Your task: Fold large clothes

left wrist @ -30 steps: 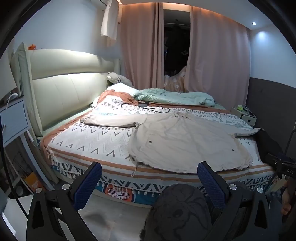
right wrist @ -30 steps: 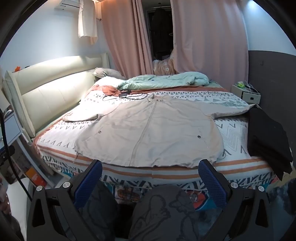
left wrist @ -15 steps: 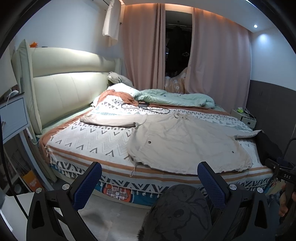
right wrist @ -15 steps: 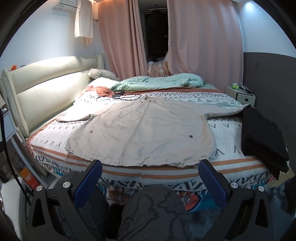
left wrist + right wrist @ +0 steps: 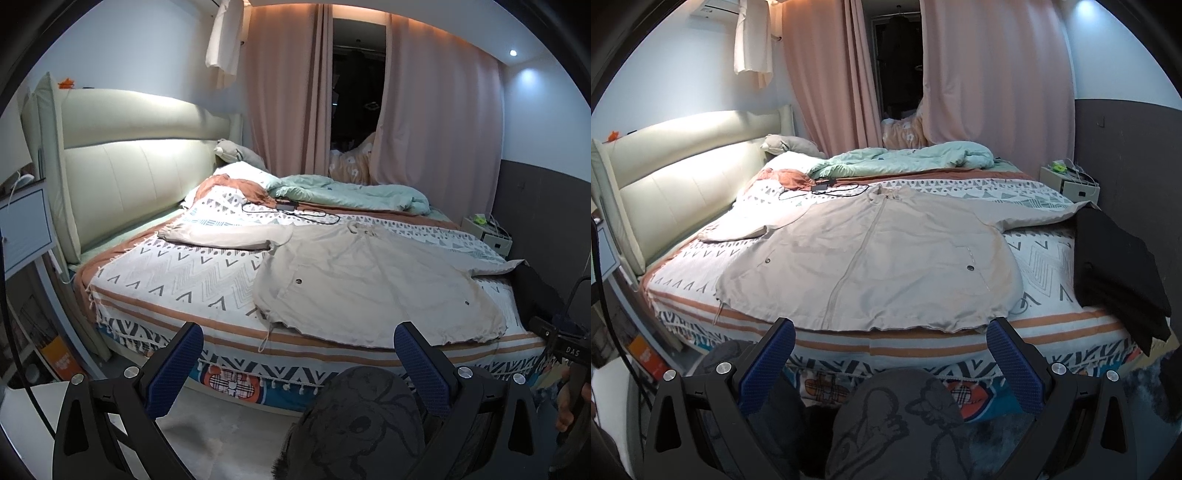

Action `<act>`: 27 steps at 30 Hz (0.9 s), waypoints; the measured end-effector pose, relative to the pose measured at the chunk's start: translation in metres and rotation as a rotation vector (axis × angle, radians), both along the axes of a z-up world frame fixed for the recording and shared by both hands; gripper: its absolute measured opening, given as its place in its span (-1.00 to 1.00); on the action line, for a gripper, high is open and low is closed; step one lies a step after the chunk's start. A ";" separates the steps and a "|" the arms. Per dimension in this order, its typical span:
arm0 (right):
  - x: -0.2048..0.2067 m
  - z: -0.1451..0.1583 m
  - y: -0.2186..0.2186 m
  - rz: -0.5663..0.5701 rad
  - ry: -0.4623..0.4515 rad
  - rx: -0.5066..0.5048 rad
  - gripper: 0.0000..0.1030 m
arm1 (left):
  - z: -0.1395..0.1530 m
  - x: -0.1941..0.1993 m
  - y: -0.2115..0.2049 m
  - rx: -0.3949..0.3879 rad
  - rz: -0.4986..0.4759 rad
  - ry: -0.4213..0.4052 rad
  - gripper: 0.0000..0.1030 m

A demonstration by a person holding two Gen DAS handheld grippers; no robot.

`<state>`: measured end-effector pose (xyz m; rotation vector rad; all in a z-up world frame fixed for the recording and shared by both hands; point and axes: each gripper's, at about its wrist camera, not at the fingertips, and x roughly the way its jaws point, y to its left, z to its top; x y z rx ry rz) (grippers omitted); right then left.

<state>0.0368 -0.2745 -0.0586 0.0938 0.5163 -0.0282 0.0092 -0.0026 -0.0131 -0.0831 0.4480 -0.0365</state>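
Observation:
A large beige zip jacket (image 5: 871, 258) lies spread flat on the patterned bedspread, front up, sleeves stretched out to both sides, hem at the near bed edge. In the left wrist view the same jacket (image 5: 369, 280) sits right of centre. My left gripper (image 5: 299, 365) is open, held in the air short of the bed, below the hem's left corner. My right gripper (image 5: 892, 358) is open too, just below the hem's middle, with nothing between its blue pads. Neither one touches the cloth.
A folded black garment (image 5: 1115, 266) lies on the bed's right side. A green duvet (image 5: 905, 158), pillows and a black charger cable (image 5: 827, 188) lie at the far end. A padded headboard (image 5: 129, 181) runs along the left. The person's patterned knees (image 5: 894, 417) show below.
Both grippers have drifted slightly closer to the bed and a little upward; the jacket looks larger in the right wrist view. The cloth itself has not moved.

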 end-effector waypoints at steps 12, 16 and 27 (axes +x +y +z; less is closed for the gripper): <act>-0.001 0.000 -0.010 -0.019 0.006 0.026 1.00 | -0.001 -0.003 -0.002 0.007 -0.015 -0.015 1.00; -0.002 0.004 -0.007 -0.026 -0.001 0.025 1.00 | -0.002 -0.007 -0.001 0.006 -0.023 -0.015 1.00; -0.011 0.014 0.004 -0.016 -0.007 0.009 1.00 | -0.004 -0.021 0.008 -0.016 -0.020 -0.019 1.00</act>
